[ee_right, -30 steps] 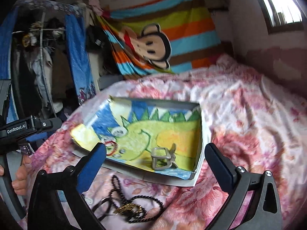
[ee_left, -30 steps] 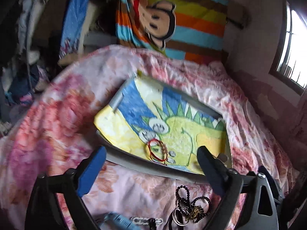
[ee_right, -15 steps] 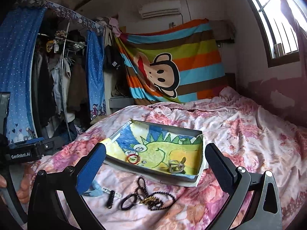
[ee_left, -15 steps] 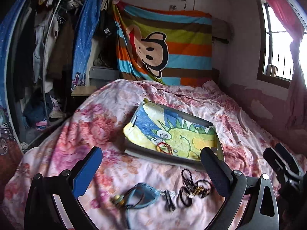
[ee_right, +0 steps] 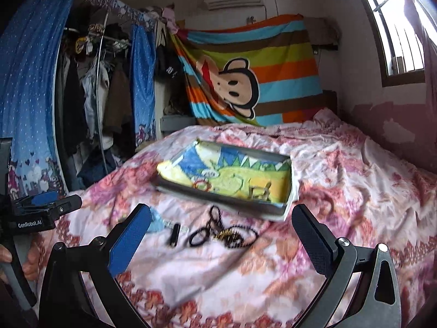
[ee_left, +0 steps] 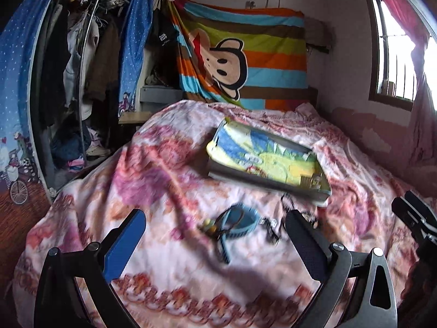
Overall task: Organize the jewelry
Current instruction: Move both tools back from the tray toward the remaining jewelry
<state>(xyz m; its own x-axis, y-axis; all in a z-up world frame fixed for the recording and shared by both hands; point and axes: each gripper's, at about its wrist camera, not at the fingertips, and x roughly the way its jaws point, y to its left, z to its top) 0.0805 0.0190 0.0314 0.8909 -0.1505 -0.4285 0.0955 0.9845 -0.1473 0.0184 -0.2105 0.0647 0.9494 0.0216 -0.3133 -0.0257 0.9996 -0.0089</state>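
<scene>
A shallow grey box (ee_right: 218, 198) lined with a dinosaur cloth lies on the floral bedspread; inside are a red bangle (ee_right: 200, 184) and a metal piece (ee_right: 258, 191). The same box (ee_left: 262, 181) shows in the left wrist view. In front of it lie a blue bracelet (ee_left: 240, 222), a black bead necklace (ee_right: 232, 235), a black ring (ee_right: 198, 237) and a small dark clasp (ee_right: 174, 234). My left gripper (ee_left: 215, 243) and my right gripper (ee_right: 221, 237) hang open above the near bed, well short of the jewelry, holding nothing.
A striped monkey blanket (ee_right: 245, 82) hangs on the back wall. A clothes rack (ee_left: 82, 68) with blue curtains stands at the left. A window (ee_right: 396, 27) is at the right. A hand (ee_right: 27, 259) holds the left gripper's handle at the far left.
Both grippers have pulled back and up from the box, so the whole bed and room have come into view. The jewelry has not moved. Both stay open.
</scene>
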